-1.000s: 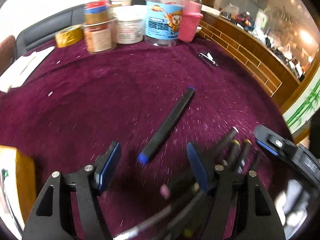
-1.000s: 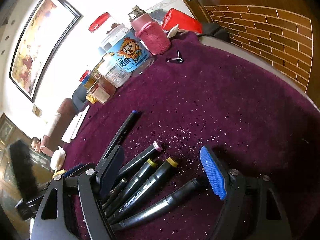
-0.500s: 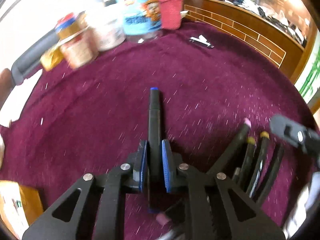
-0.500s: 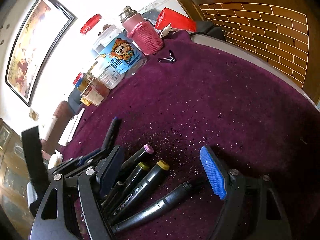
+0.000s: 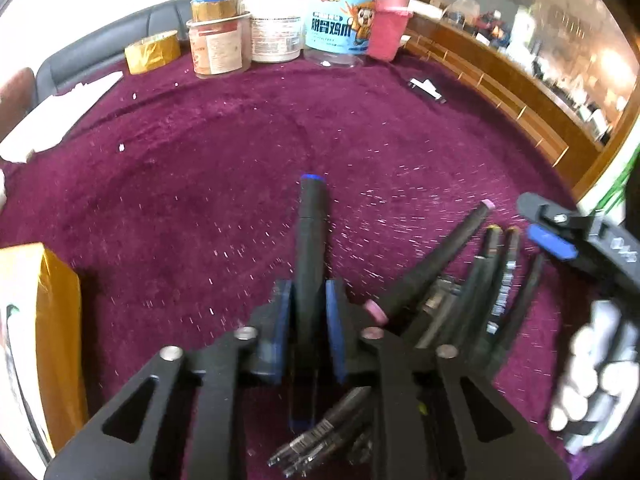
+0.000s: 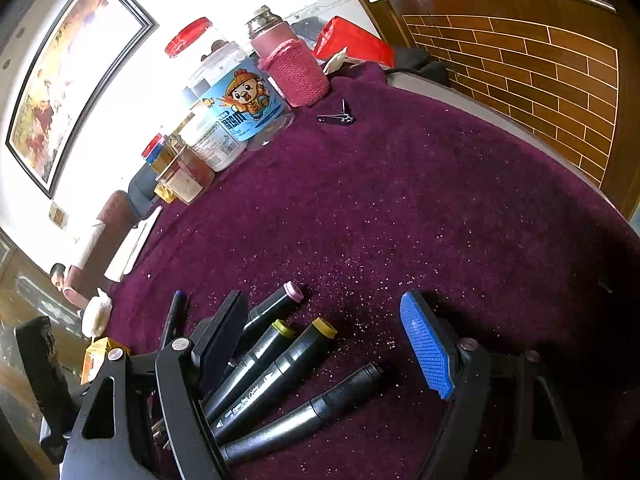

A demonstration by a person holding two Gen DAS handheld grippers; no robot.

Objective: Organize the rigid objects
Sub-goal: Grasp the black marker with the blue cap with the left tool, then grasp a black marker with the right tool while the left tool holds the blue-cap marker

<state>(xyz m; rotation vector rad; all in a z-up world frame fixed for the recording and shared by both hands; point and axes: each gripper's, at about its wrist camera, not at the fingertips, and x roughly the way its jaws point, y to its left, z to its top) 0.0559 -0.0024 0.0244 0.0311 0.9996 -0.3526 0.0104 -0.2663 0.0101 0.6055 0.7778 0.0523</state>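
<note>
A black marker with blue end caps points away from me, and my left gripper is shut on its middle, just above the purple cloth. The same marker shows at the left of the right wrist view. Several black markers lie side by side to the right. My right gripper stands open over them: a pink-capped marker, two yellow-capped markers and a dark-tipped marker lie between its fingers, untouched by the pads. More pens lie under my left gripper.
Jars and tubs, a pink sleeved bottle and a gold tape roll line the far edge. A nail clipper lies near them. A yellow box sits at the left, papers beyond it. A brick-pattern wooden counter borders the right.
My left gripper closed on the blue-capped marker, which now points straight away instead of slanting. In the right wrist view that marker has shifted left, away from the row. The right gripper stayed put.
</note>
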